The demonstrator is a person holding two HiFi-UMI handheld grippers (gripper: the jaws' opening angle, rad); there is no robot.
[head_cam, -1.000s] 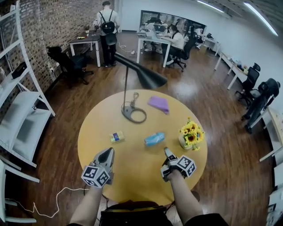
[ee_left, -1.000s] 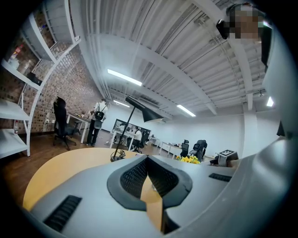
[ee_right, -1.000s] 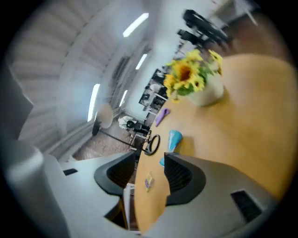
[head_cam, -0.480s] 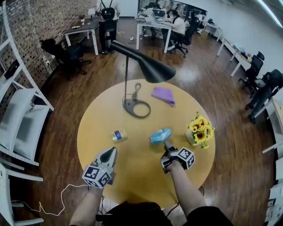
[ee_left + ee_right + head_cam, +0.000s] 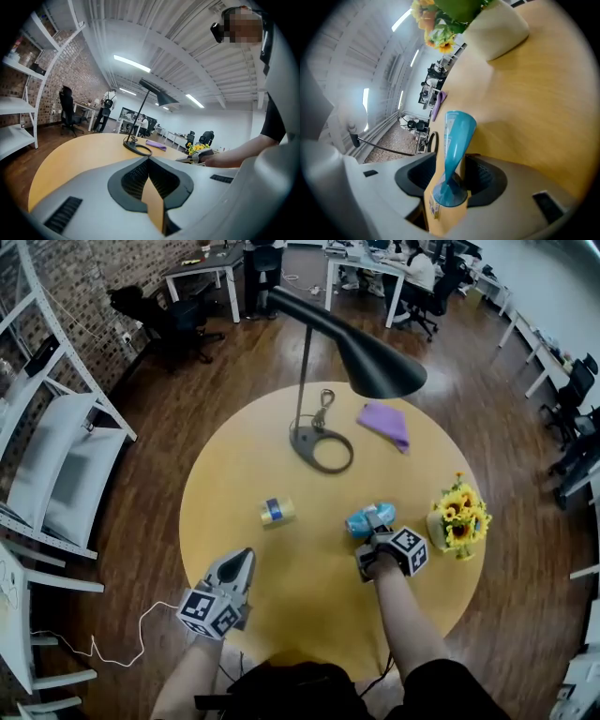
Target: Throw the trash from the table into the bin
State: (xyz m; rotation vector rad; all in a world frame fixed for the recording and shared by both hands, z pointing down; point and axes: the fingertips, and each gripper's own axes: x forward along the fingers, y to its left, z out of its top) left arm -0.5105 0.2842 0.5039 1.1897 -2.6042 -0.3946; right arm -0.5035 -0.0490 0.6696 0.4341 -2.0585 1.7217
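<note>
The right gripper point(image 5: 377, 520) is straddling the blue wrapper point(image 5: 455, 145), which lies on the table point(image 5: 281, 577) between its parted jaws and probably needs clamping next, while the left gripper point(image 5: 238, 565) is hovering, jaws together.

I'm holding the left gripper point(image 5: 243, 561) out in front of me on a bare forearm point(image 5: 187, 673), pointing ahead and close to level, its jaws pressing together with nothing between them. I'm reaching farther forward with the right arm point(image 5: 403, 615), tilting the right gripper point(image 5: 376, 519) downward. Its jaws are standing apart around the end of a blue packet point(image 5: 359, 520), not pinching it.
</note>
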